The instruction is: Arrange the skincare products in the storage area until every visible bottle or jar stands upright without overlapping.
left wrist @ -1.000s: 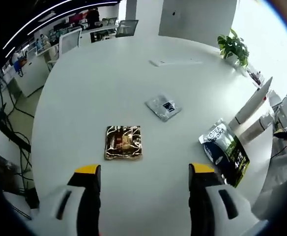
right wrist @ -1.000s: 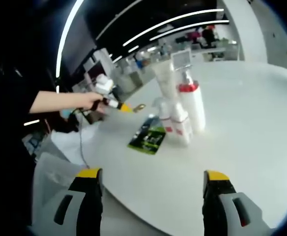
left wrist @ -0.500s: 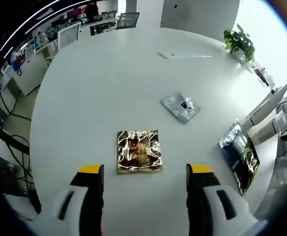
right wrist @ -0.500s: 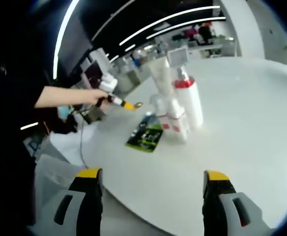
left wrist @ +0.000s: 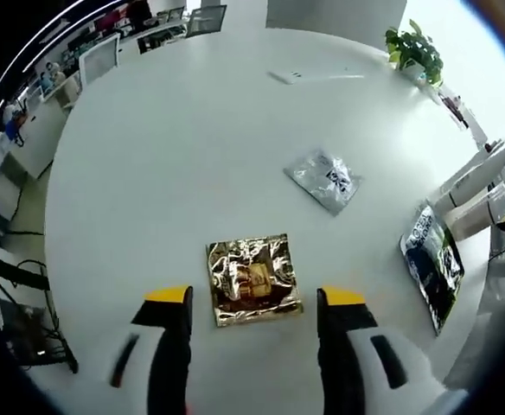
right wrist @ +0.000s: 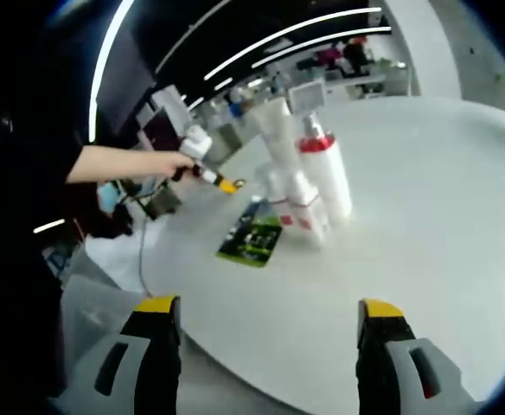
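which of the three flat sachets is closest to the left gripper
The gold foil sachet, lying just ahead of the left gripper. The silver sachet lies farther out, and the dark green one sits by the table's edge.

showing a crinkled gold sachet [left wrist: 252,279], silver sachet [left wrist: 323,179] at two o'clock, green-black packet [right wrist: 252,239], red-collared white bottle [right wrist: 323,175], all on white table [left wrist: 166,156].

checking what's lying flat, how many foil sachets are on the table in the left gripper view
3: a gold sachet just ahead of the left tool, a silver sachet farther out, and a dark green sachet near the table's edge beside the bottles.
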The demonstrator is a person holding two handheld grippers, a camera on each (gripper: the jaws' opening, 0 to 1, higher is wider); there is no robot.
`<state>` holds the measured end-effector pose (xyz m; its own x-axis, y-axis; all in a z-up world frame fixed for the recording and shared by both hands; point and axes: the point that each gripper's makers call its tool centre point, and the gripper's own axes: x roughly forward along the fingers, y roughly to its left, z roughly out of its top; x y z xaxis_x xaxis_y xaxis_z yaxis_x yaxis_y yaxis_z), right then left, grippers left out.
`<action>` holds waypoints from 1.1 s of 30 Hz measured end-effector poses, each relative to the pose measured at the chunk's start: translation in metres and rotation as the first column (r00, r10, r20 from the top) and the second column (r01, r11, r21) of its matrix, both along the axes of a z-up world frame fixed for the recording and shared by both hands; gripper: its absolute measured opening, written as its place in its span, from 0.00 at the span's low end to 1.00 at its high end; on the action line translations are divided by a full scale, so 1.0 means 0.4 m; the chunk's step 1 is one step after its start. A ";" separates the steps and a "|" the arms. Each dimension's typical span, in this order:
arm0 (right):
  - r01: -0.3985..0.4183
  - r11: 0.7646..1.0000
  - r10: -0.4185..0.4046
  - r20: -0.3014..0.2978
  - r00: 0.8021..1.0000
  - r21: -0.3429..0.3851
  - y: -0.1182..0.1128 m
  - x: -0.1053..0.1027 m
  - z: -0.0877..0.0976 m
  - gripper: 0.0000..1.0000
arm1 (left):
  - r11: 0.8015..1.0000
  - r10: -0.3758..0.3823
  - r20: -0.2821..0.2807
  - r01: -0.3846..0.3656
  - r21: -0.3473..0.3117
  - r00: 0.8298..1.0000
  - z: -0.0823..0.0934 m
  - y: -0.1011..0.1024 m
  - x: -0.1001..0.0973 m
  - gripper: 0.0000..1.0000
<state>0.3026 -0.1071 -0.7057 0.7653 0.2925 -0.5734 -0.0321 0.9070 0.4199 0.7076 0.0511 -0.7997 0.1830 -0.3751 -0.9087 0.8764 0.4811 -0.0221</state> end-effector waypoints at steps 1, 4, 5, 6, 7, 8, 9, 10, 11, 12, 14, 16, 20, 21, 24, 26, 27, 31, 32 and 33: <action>0.003 1.000 -0.003 0.000 1.000 0.001 -0.001 0.000 0.000 0.87 | 1.000 -0.002 -0.005 0.002 0.005 1.000 -0.002 -0.002 0.001 0.50; 0.006 1.000 -0.006 -0.001 1.000 0.002 -0.002 0.000 -0.001 0.87 | 1.000 -0.009 -0.003 0.009 0.022 1.000 -0.004 0.001 0.010 0.48; 0.006 1.000 -0.006 -0.002 1.000 0.002 -0.002 0.000 -0.001 0.87 | 1.000 -0.011 -0.004 0.011 0.022 1.000 -0.005 -0.001 0.011 0.48; 0.005 1.000 -0.005 -0.003 1.000 0.002 -0.002 0.000 -0.001 0.87 | 1.000 -0.018 -0.004 0.018 0.026 1.000 -0.004 0.000 0.009 0.48; 0.004 1.000 -0.004 -0.003 1.000 0.002 -0.001 0.000 -0.001 0.87 | 0.999 -0.022 -0.004 0.022 0.026 1.000 -0.004 -0.001 0.008 0.48; 0.004 1.000 -0.004 -0.003 1.000 0.003 -0.001 0.000 -0.001 0.87 | 0.999 -0.028 -0.003 0.028 0.026 1.000 -0.004 -0.002 0.007 0.47; 0.005 1.000 -0.005 -0.004 1.000 0.005 -0.001 0.000 -0.001 0.87 | 0.999 -0.032 -0.002 0.032 0.027 0.999 -0.003 -0.003 0.006 0.46; 0.005 1.000 -0.005 -0.004 1.000 0.006 -0.001 -0.001 -0.001 0.87 | 0.999 -0.037 -0.001 0.037 0.027 0.999 -0.003 -0.004 0.004 0.46; 0.005 1.000 -0.005 -0.005 1.000 0.006 -0.001 -0.001 -0.001 0.87 | 0.999 -0.044 0.000 0.044 0.028 0.999 -0.002 -0.005 0.004 0.45; 0.005 1.000 -0.005 -0.005 1.000 0.005 -0.001 -0.001 -0.002 0.87 | 0.998 -0.048 0.001 0.048 0.028 0.999 -0.002 -0.005 0.004 0.45; 0.005 1.000 -0.004 -0.006 1.000 0.007 0.000 -0.001 -0.002 0.87 | 0.998 -0.048 0.002 0.048 0.028 0.999 -0.001 -0.006 0.004 0.45; 0.004 1.000 -0.004 -0.007 1.000 0.005 0.000 -0.001 -0.003 0.87 | 0.999 -0.044 0.004 0.044 0.027 0.999 0.000 -0.005 0.006 0.43; 0.006 1.000 -0.005 -0.008 1.000 0.006 -0.001 -0.002 -0.003 0.87 | 0.999 -0.038 0.006 0.038 0.024 0.999 0.003 -0.002 0.008 0.38; 0.005 1.000 -0.005 -0.008 1.000 0.005 -0.001 -0.002 -0.003 0.87 | 0.999 -0.040 0.006 0.040 0.024 0.999 0.003 -0.003 0.007 0.38; 0.004 1.000 -0.004 -0.010 1.000 0.004 0.000 -0.002 -0.004 0.87 | 0.998 -0.051 0.012 0.051 0.027 0.999 0.005 -0.004 0.004 0.38; 0.004 1.000 -0.004 -0.010 1.000 0.004 0.000 -0.002 -0.004 0.87 | 0.998 -0.054 0.012 0.053 0.027 0.998 0.006 -0.004 0.002 0.38; 0.005 1.000 -0.005 -0.010 1.000 0.005 0.000 -0.002 -0.004 0.87 | 0.998 -0.056 0.013 0.055 0.028 0.998 0.007 -0.004 0.001 0.38; 0.005 1.000 -0.005 -0.012 1.000 0.006 0.000 -0.002 -0.004 0.87 | 0.996 -0.079 0.015 0.079 0.037 0.997 0.008 -0.004 -0.006 0.38; 0.004 1.000 -0.004 -0.012 1.000 0.004 0.000 -0.002 -0.005 0.87 | 0.996 -0.084 0.016 0.083 0.036 0.996 0.010 -0.005 -0.007 0.38; 0.003 1.000 -0.003 -0.012 1.000 0.004 0.000 -0.002 -0.005 0.87 | 0.996 -0.086 0.016 0.085 0.034 0.996 0.011 -0.006 -0.008 0.38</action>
<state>0.3019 -0.1069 -0.7076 0.7592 0.2927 -0.5813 -0.0249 0.9055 0.4235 0.7042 0.0486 -0.7952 0.1672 -0.3600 -0.9178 0.9145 0.4046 0.0080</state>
